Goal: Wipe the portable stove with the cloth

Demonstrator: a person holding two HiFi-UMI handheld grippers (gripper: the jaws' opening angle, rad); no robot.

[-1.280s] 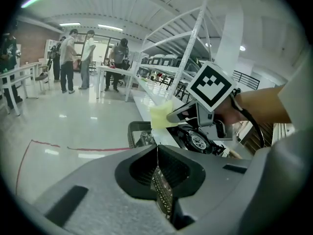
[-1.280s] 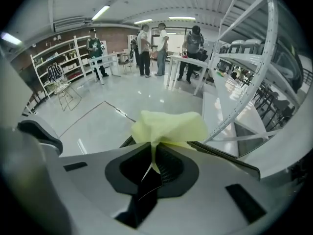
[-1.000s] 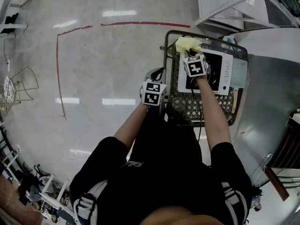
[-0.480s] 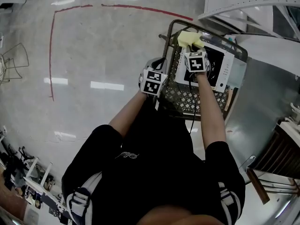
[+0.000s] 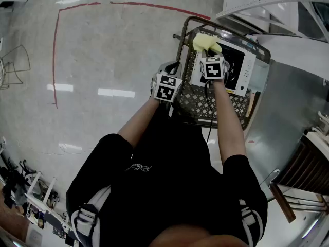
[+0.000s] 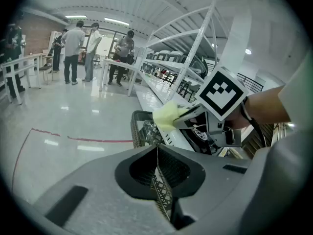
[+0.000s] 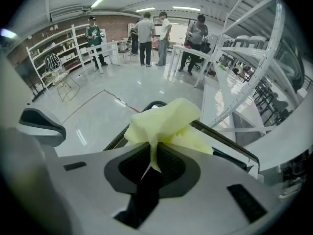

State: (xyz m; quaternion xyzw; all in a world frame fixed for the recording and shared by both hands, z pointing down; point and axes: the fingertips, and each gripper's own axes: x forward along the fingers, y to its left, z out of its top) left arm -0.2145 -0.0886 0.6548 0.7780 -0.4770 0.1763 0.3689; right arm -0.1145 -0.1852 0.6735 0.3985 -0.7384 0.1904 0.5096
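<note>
Now pinching the yellow cloth (image 7: 164, 121) in the right gripper (image 7: 151, 163), with jaws pressed together on its bunched fold. Holding it at the far left corner of the white portable stove (image 5: 244, 74), down inside the wire basket (image 5: 193, 102). Gripping the basket's near left mesh wall with the left gripper (image 6: 157, 153), with jaws squeezed onto the mesh. Standing on a polished grey floor (image 5: 103, 50) crossed by a red line (image 5: 55, 60).

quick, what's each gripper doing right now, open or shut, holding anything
left gripper: shut on the mesh wall of the basket.
right gripper: shut on the yellow cloth.
</note>
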